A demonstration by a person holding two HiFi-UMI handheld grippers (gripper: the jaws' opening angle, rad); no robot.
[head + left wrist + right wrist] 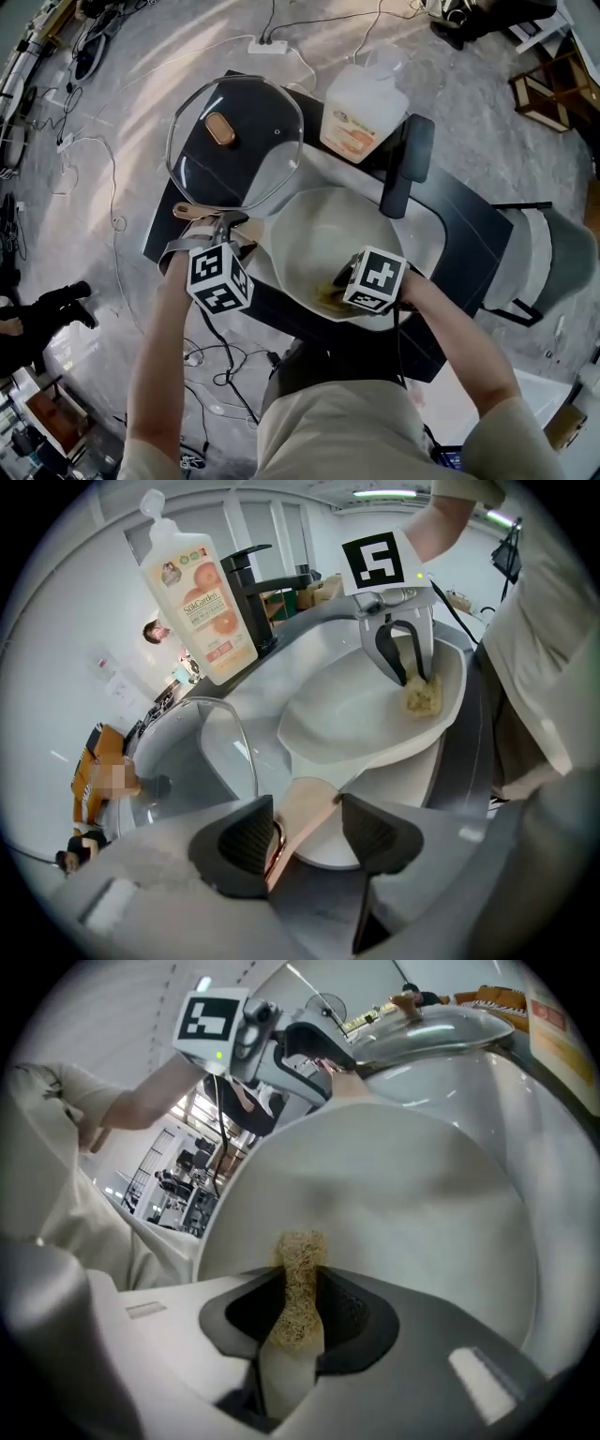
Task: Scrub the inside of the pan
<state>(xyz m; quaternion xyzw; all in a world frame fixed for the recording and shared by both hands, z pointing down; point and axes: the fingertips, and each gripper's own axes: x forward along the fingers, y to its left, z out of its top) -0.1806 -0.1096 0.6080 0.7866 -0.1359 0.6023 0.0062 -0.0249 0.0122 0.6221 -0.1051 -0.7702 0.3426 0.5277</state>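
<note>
Right gripper (pixel 298 1283) pinching sponge (pixel 300 1249) (inside pan (pixel 403 1194)), left gripper (pixel 305 806) clamping handle (pixel 298 823)

Beige short-sleeved shirt (pixel 323 427). Grey left gripper (pixel 307 832), grey right gripper (pixel 298 1302): black ribbed pads (pixel 246 838), white cubes (pixel 219 277) with black square markers.
</note>
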